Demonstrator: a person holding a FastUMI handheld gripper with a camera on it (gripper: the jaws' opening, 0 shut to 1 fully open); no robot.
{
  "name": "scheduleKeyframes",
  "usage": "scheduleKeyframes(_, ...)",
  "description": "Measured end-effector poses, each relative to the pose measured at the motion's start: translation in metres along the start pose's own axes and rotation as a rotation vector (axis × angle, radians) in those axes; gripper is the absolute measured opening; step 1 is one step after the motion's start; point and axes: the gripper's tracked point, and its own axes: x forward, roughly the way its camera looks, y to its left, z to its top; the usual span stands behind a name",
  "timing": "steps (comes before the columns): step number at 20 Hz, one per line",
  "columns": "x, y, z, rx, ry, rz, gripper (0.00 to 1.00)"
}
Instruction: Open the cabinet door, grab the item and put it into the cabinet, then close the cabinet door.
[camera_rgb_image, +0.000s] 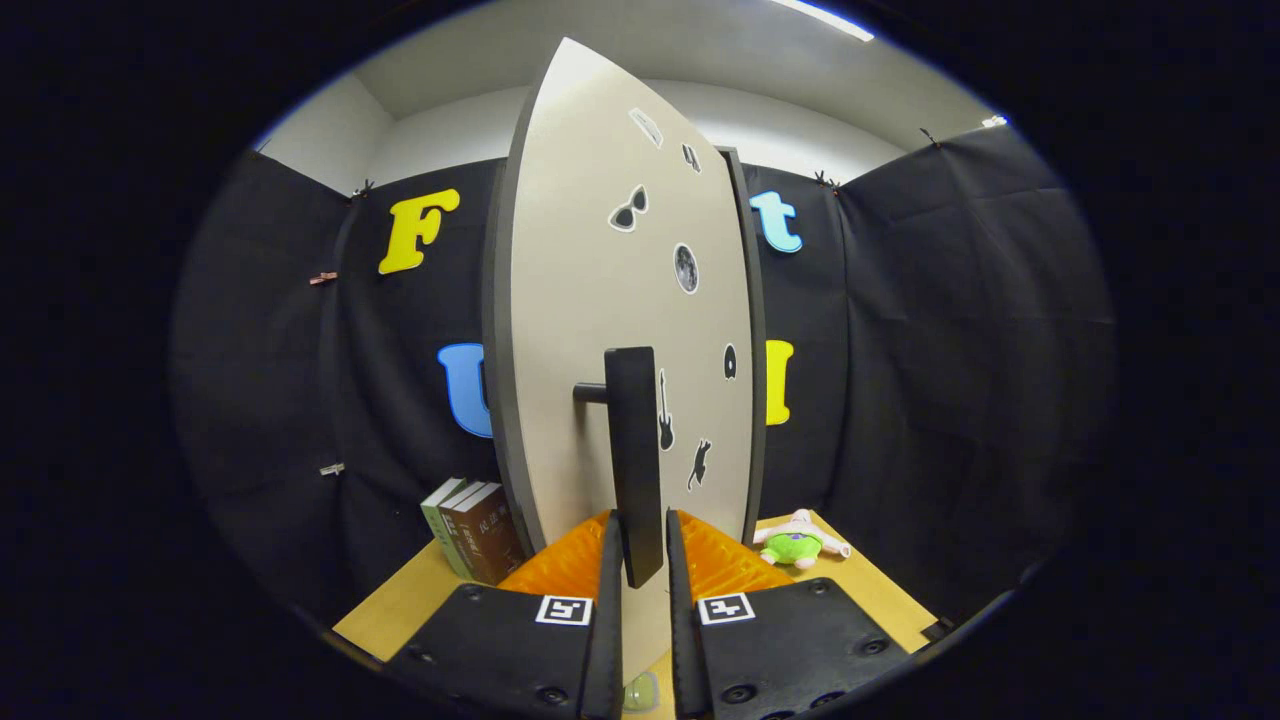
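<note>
Gripper view looks straight along the tongs at the beige, sticker-dotted cabinet door, which stands edge-on and swung partly out from the dark cabinet body behind it. The black bar handle on that door runs upright, its long axis vertical, held off the panel by a short black peg at its upper end. The tongs straddle the lower end of the handle, one finger on each side and very close; whether both actually press on it is hard to judge from this angle, so I cannot tell if they are clenched on it.

By my reading the task is in its first step: the door is part-way open, and the pull needs finishing. The item, a small green and pink plush toy, lies on the wooden table to the right of the door's foot, untouched. Picking it up, placing it inside and closing the door all remain. Some brown and green books stand left of the door.
</note>
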Motion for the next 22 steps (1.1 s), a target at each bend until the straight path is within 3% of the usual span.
scheduleKeyframes(5, -0.008, -0.030, 0.002, 0.020, -0.010, 0.050, 0.24)
scheduleKeyframes(11, 0.003, -0.059, -0.001, 0.055, 0.008, 0.050, 0.20)
scheduleKeyframes(22, -0.013, -0.109, 0.011, 0.032, -0.050, -0.100, 0.18)
